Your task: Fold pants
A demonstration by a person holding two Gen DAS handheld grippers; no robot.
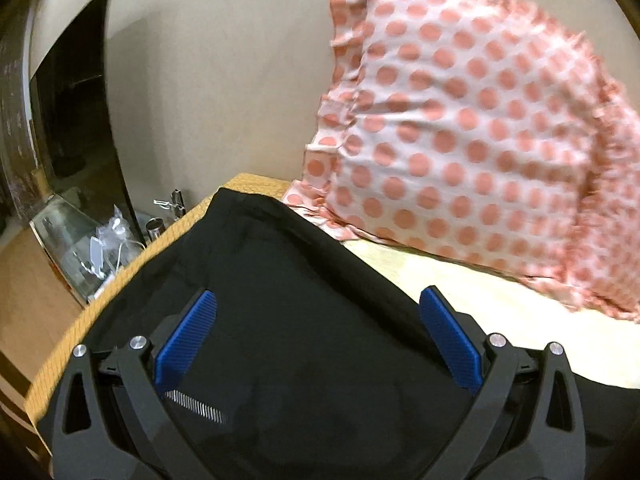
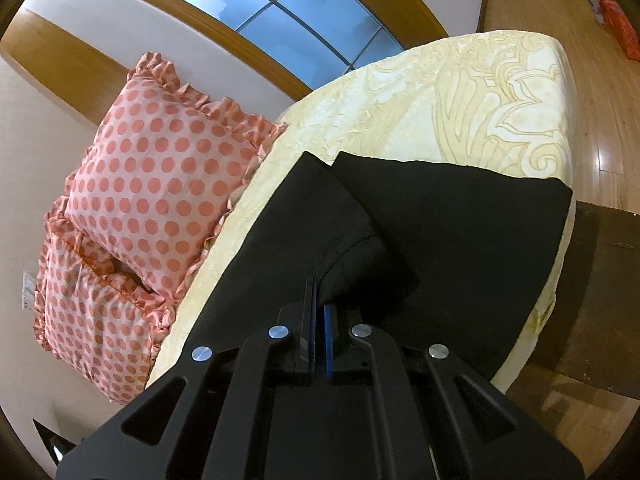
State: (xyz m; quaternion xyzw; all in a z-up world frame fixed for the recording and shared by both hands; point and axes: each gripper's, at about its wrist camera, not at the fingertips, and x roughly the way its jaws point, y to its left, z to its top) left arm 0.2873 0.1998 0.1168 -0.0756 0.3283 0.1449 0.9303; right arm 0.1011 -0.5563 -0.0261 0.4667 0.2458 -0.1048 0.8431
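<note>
While the black fabric pants are spread on the cream embossed bedspread beside the pink polka-dot ruffled pillows, a raised fold is pinched by the clenched right gripper. The left gripper is held released above them, nothing grasped; no writing can be read

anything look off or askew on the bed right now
Nothing damaged or spilled. The black pants lie unevenly: one leg overlaps the other at an angle, and fabric bunches where the right gripper is shut on it.
</note>
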